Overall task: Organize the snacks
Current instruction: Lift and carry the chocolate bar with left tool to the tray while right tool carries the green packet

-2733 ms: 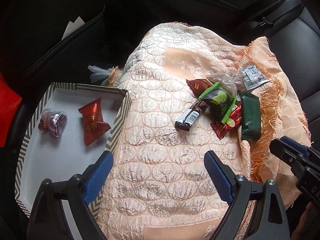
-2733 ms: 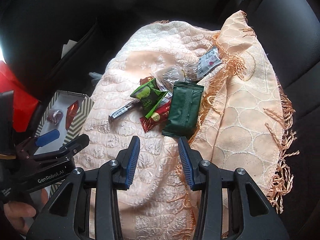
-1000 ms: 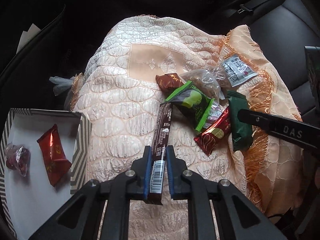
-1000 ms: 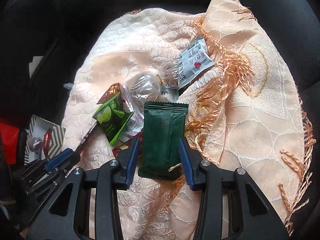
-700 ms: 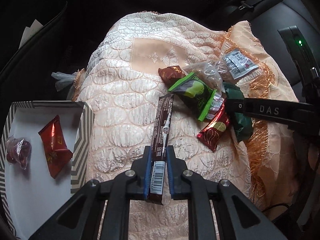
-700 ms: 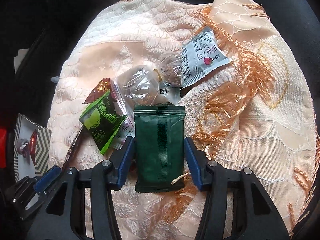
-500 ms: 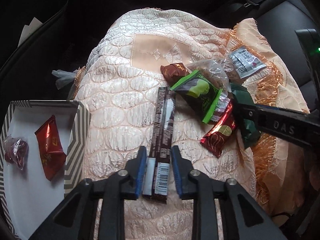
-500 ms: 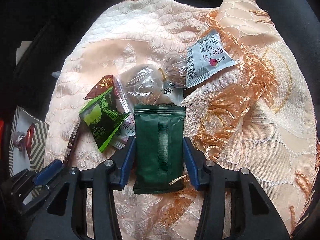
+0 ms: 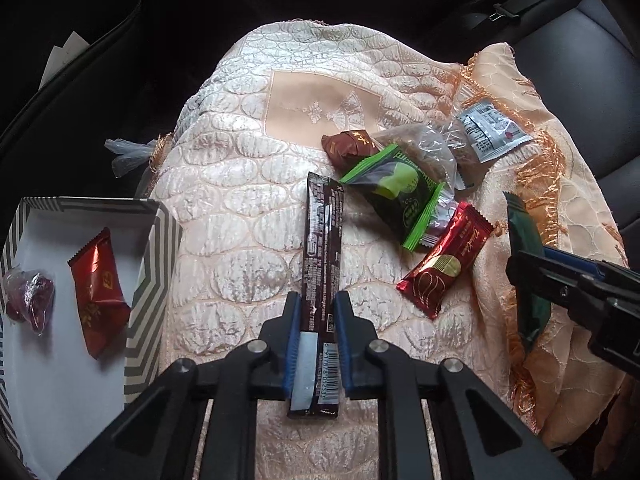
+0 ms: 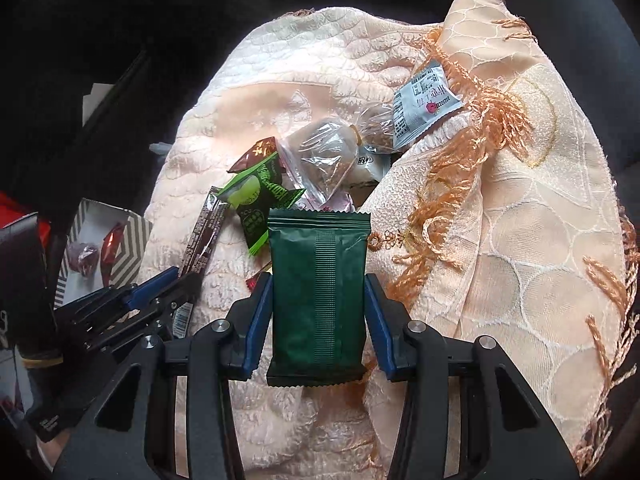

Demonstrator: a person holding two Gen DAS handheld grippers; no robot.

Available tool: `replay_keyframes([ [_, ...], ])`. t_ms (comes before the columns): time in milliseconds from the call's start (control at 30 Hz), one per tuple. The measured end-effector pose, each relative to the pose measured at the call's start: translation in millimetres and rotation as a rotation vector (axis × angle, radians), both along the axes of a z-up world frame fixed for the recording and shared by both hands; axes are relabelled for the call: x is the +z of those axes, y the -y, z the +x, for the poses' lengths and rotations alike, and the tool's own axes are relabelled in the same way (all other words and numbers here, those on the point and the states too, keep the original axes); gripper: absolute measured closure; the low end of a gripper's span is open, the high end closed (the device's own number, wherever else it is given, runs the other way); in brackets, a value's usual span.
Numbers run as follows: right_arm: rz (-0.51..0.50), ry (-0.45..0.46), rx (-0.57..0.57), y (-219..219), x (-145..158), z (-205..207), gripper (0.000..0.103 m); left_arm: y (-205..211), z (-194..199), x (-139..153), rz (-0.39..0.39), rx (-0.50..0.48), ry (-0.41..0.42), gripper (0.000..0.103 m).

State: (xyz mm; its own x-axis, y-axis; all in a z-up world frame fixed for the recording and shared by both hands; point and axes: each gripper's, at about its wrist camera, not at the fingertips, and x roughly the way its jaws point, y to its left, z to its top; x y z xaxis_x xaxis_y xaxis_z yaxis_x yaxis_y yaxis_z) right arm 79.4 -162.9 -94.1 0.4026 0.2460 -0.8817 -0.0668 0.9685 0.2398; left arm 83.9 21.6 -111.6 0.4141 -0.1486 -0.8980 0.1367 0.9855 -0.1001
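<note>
Peach cloth [image 9: 256, 216]: seven snacks; tray [image 9: 152, 264]: two. Left fingers [image 9: 291, 320] grip brown bar [image 9: 322, 248]; right fingers [image 10: 256, 312] grip green packet [image 10: 318, 292].

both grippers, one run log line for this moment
left gripper: shut on brown stick packet | right gripper: straddling dark green packet, contact unclear | striped tray: two candies

Dark green packet [image 10: 318, 300], brown bar [image 9: 322, 256], zigzag-striped box [image 9: 154, 264]

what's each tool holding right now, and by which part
Left tool clamps the long dark brown snack stick near its barcode end. Right tool grips the dark green foil packet by its long side edges, around mid-length.
</note>
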Motion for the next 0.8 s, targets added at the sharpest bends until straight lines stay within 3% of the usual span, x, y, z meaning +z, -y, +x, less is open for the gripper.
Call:
replay_keyframes([
  [400, 0.007, 0.048, 0.058, -14.6, 23.8, -29.5, 0.059, -10.8, -42.4, 38.6, 0.011, -0.001, 0.07, 0.084],
  [800, 0.016, 0.068, 0.153, -66.4, 38.9, -44.0, 0.059, -53.8, -66.9, 61.7, 0.051, 0.083, 0.117, 0.084],
])
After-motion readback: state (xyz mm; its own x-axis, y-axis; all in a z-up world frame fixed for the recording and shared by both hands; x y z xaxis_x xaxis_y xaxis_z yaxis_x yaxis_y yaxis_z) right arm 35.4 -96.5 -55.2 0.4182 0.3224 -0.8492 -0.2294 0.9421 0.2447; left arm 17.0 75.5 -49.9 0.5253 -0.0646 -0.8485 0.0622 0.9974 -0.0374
